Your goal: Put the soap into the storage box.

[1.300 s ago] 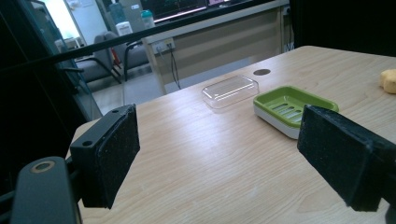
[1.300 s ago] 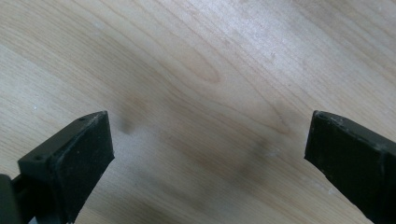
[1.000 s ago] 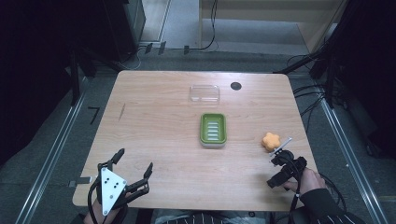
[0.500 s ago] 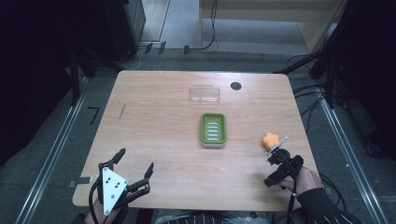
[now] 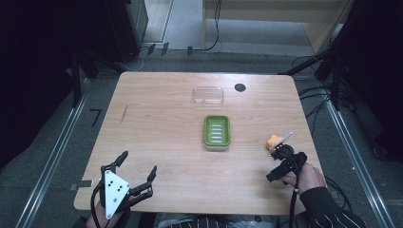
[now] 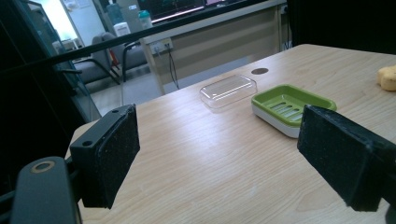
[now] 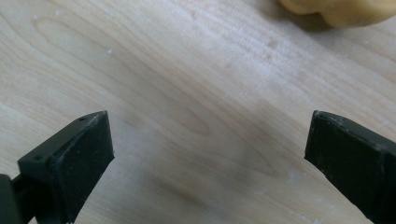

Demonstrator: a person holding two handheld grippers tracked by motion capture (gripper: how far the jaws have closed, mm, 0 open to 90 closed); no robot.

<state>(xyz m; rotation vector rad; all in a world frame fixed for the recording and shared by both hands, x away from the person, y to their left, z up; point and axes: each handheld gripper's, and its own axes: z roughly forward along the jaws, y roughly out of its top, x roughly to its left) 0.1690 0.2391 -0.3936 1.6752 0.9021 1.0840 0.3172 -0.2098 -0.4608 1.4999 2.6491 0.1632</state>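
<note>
The orange soap [image 5: 272,140], a lumpy, rounded yellow-orange piece, is lying near the table's [image 5: 157,123] right edge, right of the green soap dish [image 5: 217,132]. The right gripper [image 5: 279,148] is reaching for it, jaws spread and empty. Next, it likely needs to straddle the soap and close. The left gripper [image 5: 138,172] is waiting, jaws wide, at the near left.

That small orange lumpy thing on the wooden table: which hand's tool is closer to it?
Right. The right tool sits just beside the small orange lumpy object, jaws open. The left tool is far across the table, near the opposite front corner.
</note>
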